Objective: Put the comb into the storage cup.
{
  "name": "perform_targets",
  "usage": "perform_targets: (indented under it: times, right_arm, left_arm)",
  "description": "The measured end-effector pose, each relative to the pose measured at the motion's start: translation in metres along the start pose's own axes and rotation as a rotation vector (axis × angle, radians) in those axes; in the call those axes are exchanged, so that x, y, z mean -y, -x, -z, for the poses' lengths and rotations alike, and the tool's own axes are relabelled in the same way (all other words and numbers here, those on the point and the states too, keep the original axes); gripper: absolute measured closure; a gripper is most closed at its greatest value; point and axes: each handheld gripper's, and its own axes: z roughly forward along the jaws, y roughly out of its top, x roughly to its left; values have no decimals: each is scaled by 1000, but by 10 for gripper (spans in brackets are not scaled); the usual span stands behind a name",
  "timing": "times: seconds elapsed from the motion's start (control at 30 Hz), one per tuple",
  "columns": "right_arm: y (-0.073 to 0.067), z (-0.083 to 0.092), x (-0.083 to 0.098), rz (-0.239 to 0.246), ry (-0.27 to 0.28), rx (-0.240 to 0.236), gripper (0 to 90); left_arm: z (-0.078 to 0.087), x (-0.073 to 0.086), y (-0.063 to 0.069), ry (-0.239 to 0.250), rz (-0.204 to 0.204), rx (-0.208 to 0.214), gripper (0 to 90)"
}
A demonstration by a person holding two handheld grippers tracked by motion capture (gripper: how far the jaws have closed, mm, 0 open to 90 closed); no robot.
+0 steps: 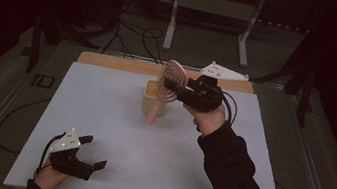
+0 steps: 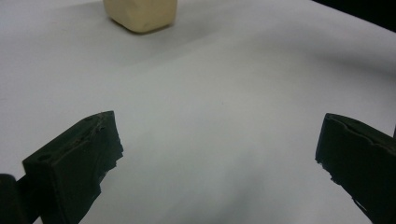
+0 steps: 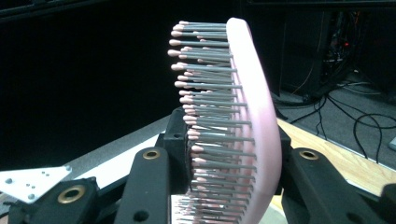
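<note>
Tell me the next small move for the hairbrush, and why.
Probably keep lifting: the right gripper is shut on the pink hairbrush by its head, while the handle tip hangs low beside the cream cup. The left gripper rests open, apart.

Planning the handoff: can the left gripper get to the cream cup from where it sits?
Probably yes. The left gripper sits open and empty, with bare table between it and the cup; the brush in the right gripper hangs over the cup.

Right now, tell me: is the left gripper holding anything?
No. In the left gripper view the left gripper has its jaws spread wide over the bare white table, nothing between them.
</note>
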Motion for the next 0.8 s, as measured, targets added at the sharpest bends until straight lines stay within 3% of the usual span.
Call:
perform_targets:
  times: [0.8]
  right_arm:
    - [18,0,-25,8,25,63,647]
  left_arm:
    - [2,-1,-1,20,9,12,4]
